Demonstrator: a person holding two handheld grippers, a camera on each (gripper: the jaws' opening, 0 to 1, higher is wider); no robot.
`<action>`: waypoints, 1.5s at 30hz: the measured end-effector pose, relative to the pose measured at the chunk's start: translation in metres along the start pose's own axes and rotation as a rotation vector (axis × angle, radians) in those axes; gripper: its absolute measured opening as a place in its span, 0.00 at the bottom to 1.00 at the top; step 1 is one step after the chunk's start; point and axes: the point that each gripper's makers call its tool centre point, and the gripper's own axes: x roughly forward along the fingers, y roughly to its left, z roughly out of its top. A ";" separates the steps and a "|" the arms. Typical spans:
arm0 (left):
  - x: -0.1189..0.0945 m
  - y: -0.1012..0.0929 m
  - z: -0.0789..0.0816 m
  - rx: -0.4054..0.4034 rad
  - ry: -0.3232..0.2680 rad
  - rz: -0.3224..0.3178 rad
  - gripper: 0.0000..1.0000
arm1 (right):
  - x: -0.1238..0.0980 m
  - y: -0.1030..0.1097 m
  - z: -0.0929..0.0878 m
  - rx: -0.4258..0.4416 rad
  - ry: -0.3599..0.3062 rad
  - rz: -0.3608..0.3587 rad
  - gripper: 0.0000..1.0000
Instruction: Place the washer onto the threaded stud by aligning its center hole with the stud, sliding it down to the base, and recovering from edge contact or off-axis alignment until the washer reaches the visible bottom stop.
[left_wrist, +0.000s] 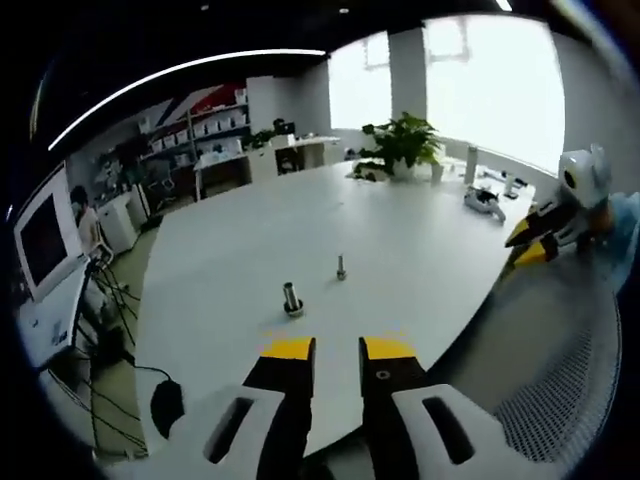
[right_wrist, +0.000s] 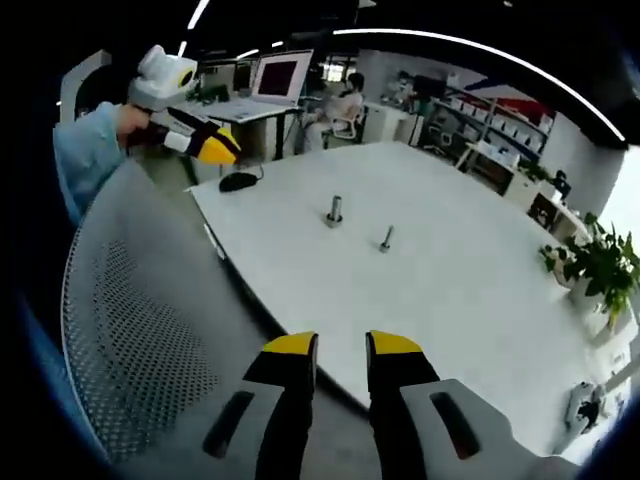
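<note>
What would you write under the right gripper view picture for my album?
The right gripper hangs open over a mesh chair, facing two small metal parts on a white table.

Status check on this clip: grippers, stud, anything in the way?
Left gripper open, empty, short of the table. Right gripper open, empty, at table edge. Two small metal pieces upright, untouched; washer not discernible. Mesh chair back beside right gripper.

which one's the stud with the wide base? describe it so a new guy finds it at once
Start at the big white table and find the two small metal pieces standing upright near its middle, apart from each other. In the left gripper view, it is the nearer, thicker stud, just beyond the left gripper fingers. Its neighbour, the slimmer bolt, stands farther off.
</note>
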 end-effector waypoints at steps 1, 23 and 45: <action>0.000 -0.003 0.004 -0.015 -0.022 0.008 0.20 | 0.000 -0.001 0.002 -0.005 -0.011 0.032 0.21; 0.022 0.013 -0.025 0.168 0.057 0.286 0.56 | 0.007 -0.039 -0.001 0.069 -0.254 -0.022 0.39; 0.019 0.033 -0.041 0.174 0.125 0.315 0.51 | 0.011 -0.018 -0.003 0.200 -0.232 0.080 0.27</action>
